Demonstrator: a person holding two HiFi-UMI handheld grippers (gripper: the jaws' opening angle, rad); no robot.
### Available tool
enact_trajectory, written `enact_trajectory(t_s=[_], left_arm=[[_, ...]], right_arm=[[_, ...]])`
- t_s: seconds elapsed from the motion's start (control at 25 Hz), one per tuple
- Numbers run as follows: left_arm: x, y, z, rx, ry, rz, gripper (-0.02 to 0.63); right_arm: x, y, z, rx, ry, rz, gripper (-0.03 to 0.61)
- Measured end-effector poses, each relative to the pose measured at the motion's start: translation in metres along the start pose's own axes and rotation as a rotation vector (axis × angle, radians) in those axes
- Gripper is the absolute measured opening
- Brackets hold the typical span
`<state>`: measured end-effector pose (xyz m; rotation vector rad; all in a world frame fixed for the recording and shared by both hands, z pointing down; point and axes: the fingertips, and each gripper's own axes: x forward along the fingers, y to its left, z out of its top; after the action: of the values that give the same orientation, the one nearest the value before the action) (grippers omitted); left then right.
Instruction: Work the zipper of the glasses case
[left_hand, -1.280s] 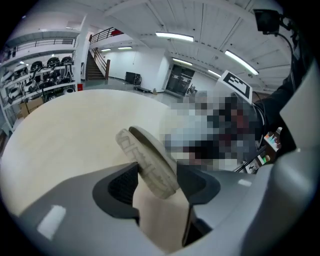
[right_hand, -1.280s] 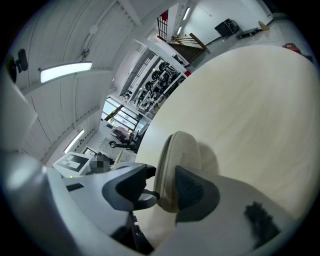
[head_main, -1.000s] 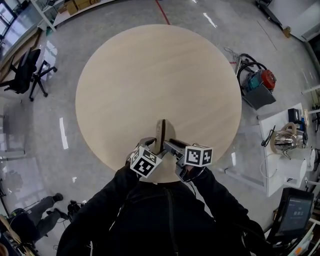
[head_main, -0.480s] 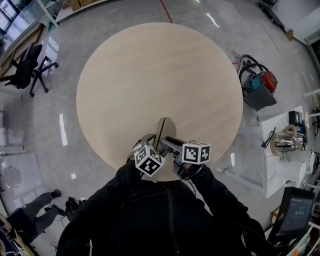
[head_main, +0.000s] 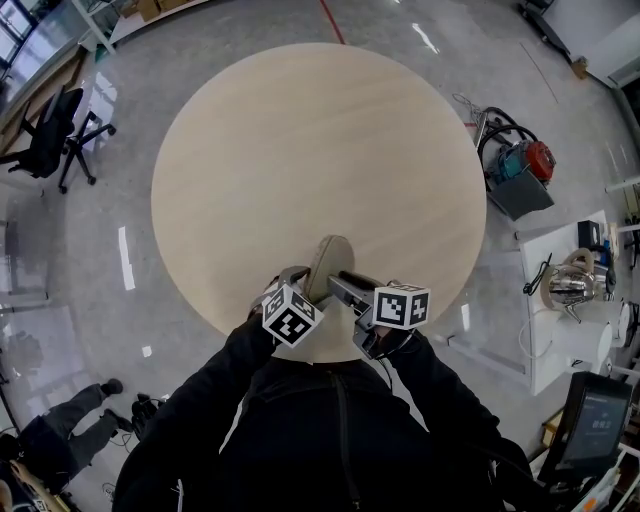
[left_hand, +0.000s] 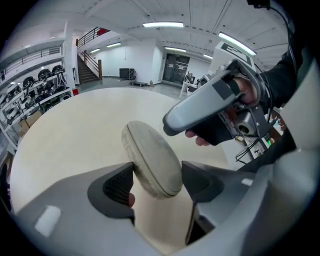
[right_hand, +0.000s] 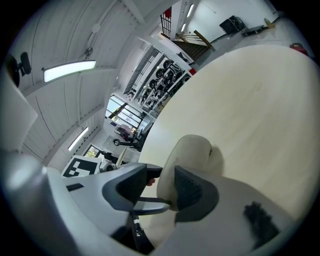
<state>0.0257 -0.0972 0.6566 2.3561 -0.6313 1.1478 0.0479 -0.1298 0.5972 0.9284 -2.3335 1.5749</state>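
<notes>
My left tongs (left_hand: 159, 184), just closing, grip the tilted glasses case (left_hand: 150, 155) over the table (left_hand: 75, 130). My right tongs (right_hand: 160, 187), agape, crowd its rim.

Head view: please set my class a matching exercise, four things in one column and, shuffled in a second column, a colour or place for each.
Things
1. glasses case
2. office chair
3. round table
4. machine

Descriptions
A. black, on the floor at upper left
B. pale wood
C. red and teal, on the floor at right
D. grey-beige, tilted up at the table's near side

Pairs: 1-D; 2-A; 3-B; 4-C
</notes>
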Motion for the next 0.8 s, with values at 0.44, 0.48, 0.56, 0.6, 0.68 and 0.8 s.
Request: enact_trajectory(t_s=[0.44, 0.48, 0.56, 0.6, 0.68, 0.8], left_arm=[[-0.011, -0.031, -0.024, 0.380, 0.131, -0.172, 0.310], [-0.013, -0.034, -0.027, 0.431, 0.147, -0.181, 0.311], [-0.016, -0.037, -0.032, 0.523, 0.175, -0.193, 0.311], [-0.018, -0.037, -0.034, 0.558, 0.186, -0.196, 0.311], [-0.018, -0.038, -0.036, 0.594, 0.200, -0.198, 0.311], [-0.017, -0.041, -0.036, 0.593, 0.211, -0.195, 0.321]], right_arm=[[-0.031, -0.037, 0.008, -0.237, 0.075, -0.120, 0.178], [-0.032, -0.035, 0.002, -0.316, 0.123, -0.117, 0.178], [-0.032, -0.028, -0.014, -0.511, 0.231, -0.105, 0.178], [-0.031, -0.024, -0.021, -0.599, 0.277, -0.095, 0.178], [-0.030, -0.017, -0.033, -0.708, 0.333, -0.076, 0.178], [-0.027, -0.017, -0.040, -0.751, 0.335, -0.112, 0.178]])
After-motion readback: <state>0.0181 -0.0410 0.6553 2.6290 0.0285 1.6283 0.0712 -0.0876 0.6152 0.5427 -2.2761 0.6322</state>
